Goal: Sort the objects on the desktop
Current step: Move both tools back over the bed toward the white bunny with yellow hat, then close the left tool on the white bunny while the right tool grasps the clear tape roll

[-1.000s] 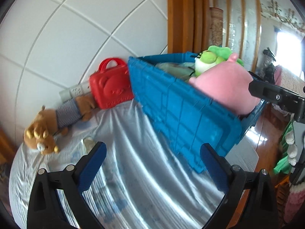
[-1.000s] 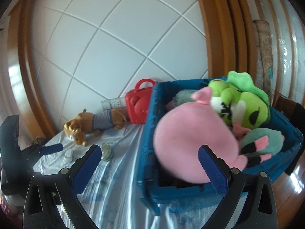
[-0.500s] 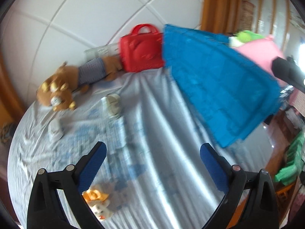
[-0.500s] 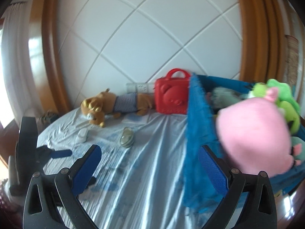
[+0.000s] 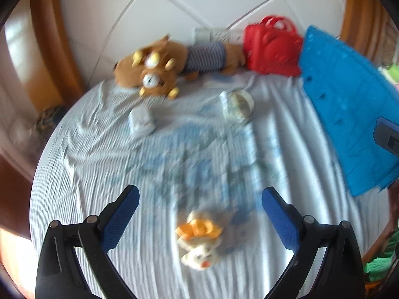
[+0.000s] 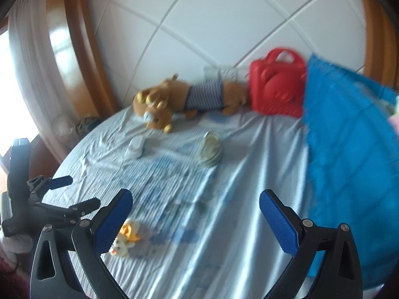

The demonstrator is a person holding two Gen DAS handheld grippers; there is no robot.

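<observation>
Both tongs are gaping wide and gripping nothing: the left gripper (image 5: 199, 214) is hovering over the cloth-covered table (image 5: 249, 261) with a small white toy in an orange hat (image 5: 198, 241) lying between its 2 fingers. The right gripper (image 6: 195, 214) is hanging with that toy (image 6: 123, 239) just beside its left finger (image 6: 112, 220), the blue bin (image 6: 349, 154) standing to its right, and the brown plush dog (image 6: 174, 99) lying far ahead.

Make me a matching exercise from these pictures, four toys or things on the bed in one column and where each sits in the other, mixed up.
Things:
1. brown plush dog
2. red toy case
3. blue crate
4. small white toy with orange hat

Places:
A. right edge of the bed
B. nearest, between the left gripper fingers
C. lying along the wall, striped shirt
D. upright between dog and crate

Pairs: 1-C, 2-D, 3-A, 4-B
</observation>
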